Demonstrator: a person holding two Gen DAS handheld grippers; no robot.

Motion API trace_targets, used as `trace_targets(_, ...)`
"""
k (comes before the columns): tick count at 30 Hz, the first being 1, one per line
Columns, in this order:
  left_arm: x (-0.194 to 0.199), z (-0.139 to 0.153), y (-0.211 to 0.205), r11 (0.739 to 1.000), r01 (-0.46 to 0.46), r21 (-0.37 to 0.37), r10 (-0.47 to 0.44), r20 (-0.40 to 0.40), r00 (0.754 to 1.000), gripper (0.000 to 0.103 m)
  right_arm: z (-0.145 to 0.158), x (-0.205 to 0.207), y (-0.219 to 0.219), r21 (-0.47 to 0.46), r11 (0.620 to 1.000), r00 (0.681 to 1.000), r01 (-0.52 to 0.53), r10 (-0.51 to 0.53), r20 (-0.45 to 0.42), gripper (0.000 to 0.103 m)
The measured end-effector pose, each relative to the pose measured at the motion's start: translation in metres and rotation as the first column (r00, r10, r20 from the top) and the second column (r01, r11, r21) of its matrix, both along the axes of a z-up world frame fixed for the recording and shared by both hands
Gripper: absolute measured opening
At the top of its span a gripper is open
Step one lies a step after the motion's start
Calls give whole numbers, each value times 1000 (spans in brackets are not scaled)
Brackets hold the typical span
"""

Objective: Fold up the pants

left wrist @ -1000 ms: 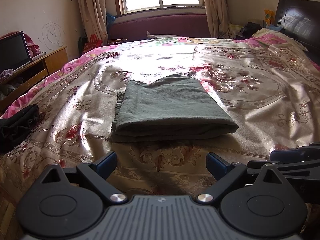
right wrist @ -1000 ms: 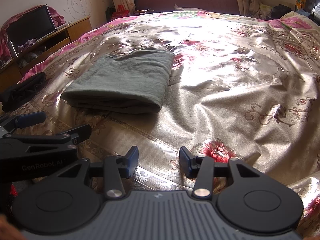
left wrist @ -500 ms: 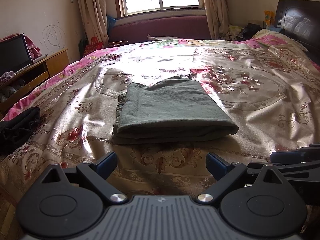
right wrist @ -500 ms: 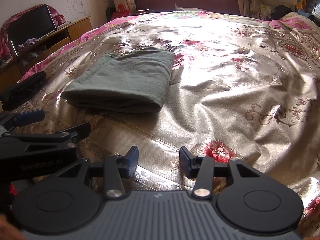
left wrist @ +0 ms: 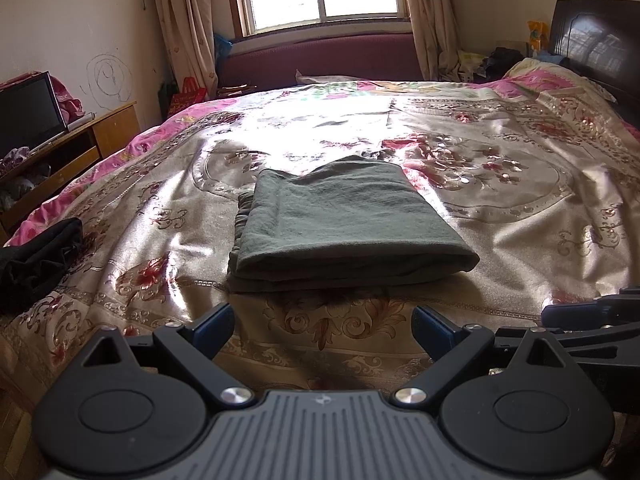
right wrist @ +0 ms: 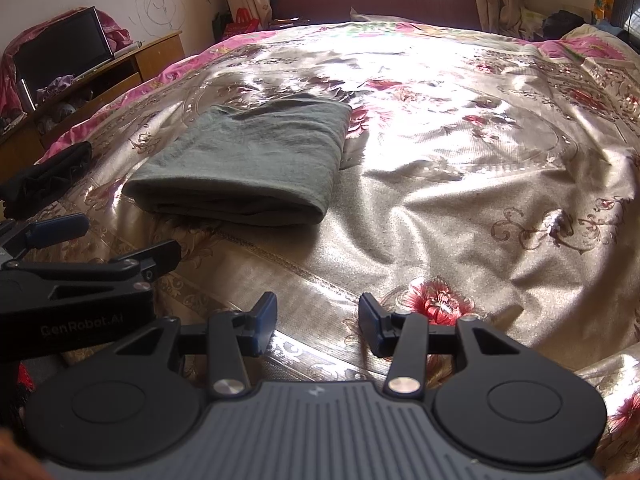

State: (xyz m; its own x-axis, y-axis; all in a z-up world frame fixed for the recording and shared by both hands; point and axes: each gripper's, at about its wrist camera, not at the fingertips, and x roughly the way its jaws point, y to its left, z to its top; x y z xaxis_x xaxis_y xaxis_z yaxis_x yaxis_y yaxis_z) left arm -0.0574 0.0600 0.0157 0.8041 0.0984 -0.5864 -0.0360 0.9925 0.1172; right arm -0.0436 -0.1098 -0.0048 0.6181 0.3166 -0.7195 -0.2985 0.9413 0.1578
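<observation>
Grey-green pants [left wrist: 340,220] lie folded into a neat rectangle on the shiny floral bedspread [left wrist: 520,208], straight ahead in the left wrist view. In the right wrist view the same pants [right wrist: 248,168] sit to the upper left. My left gripper [left wrist: 323,328] hovers a little short of the fold's near edge, jaws wide apart and empty. Farther right, my right gripper [right wrist: 318,322] is open over bare bedspread [right wrist: 460,200], nothing between its fingers. Each gripper shows at the edge of the other's view.
A dark garment [left wrist: 36,264] lies at the bed's left edge. A wooden TV stand [left wrist: 80,136] with a screen stands by the left wall. A dark headboard [left wrist: 596,36] is at the far right, a maroon bench [left wrist: 320,56] under the window.
</observation>
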Motion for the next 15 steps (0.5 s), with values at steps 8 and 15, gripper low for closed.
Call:
trace_targets(8,0,1,0,1000,-3,0,3,4,1000,103,-1,0,0,2,1000,1000,0,0,0,47)
trace_targets(15,-1,1,0,1000,-3,0,3,5,1000,103,-1,-1,0,1,1000,1000,0,0,0,47)
